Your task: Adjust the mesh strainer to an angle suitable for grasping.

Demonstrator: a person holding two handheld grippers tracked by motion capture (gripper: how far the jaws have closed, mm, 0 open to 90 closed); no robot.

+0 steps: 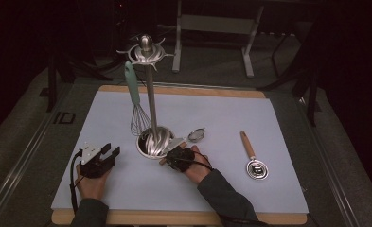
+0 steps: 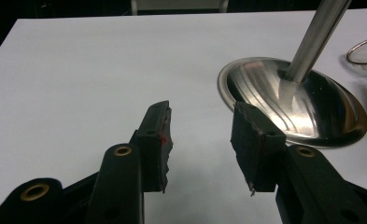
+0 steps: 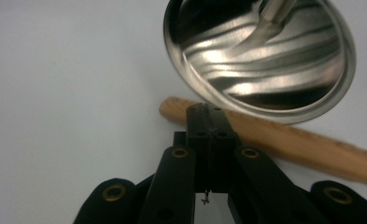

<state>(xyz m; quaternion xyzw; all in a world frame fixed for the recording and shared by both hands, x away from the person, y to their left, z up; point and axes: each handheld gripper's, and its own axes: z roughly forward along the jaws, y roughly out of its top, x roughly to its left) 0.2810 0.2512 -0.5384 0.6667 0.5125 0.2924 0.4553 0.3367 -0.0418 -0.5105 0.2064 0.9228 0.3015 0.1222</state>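
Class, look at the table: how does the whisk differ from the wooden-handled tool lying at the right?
The whisk hangs upright from the stand; the wooden-handled tool lies flat on the white mat. The whisk's handle is teal, the tool's is pale wood. The whisk is beside the stand's pole; the tool lies apart. Both have metal heads.

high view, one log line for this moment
left tongs open, idle | right tongs shut beside strainer handle | whisk hangs on stand

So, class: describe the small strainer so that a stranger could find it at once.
Start at the tall steel stand on the white mat. The strainer lies on the mat beside the stand's round base, on its right in the high view. Its mesh bowl sets it apart from the hanging whisk and the wooden-handled tool farther right.
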